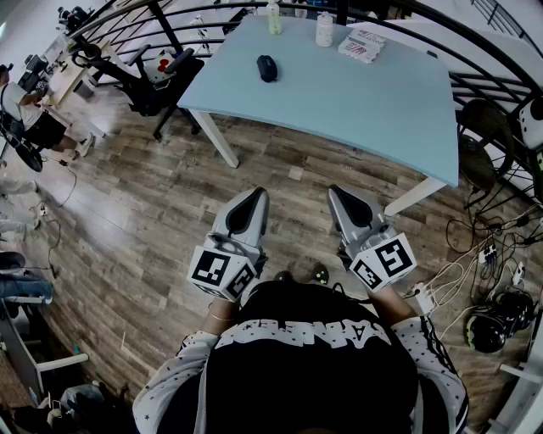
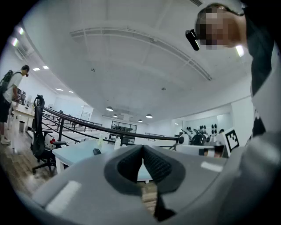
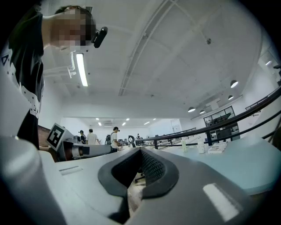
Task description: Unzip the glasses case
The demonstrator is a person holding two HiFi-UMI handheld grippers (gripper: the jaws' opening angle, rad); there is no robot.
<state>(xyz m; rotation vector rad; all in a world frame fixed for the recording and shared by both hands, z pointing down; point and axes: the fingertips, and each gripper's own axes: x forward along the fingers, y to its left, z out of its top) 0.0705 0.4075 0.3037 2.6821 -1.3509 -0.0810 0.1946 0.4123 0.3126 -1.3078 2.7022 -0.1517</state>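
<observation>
1. The case (image 1: 267, 68) is a small dark oval that lies on the table (image 1: 356, 110), toward its far left part. Nothing touches it, and its zip is too small to make out.
2. Behind it, at the table's far edge, stand a pale bottle (image 1: 274, 19) and a white bottle (image 1: 324, 30). A printed packet (image 1: 362, 45) lies just right of them, and all three are apart from the case.
3. The left gripper (image 1: 257, 195) is held level over the floor (image 1: 127, 212), well short of the table. Its jaws are closed tip to tip, with nothing between them.
4. The right gripper (image 1: 338, 191) sits beside it, near the table's front leg. It is the same as the left: jaws together, empty.
5. A black chair (image 1: 157, 80) stands at the table's left end.
6. Cables (image 1: 475, 254) trail over the boards on the right, and a dark railing (image 1: 501, 51) curves behind the table.
7. At the far left a person (image 1: 30, 114) stands by a desk.
</observation>
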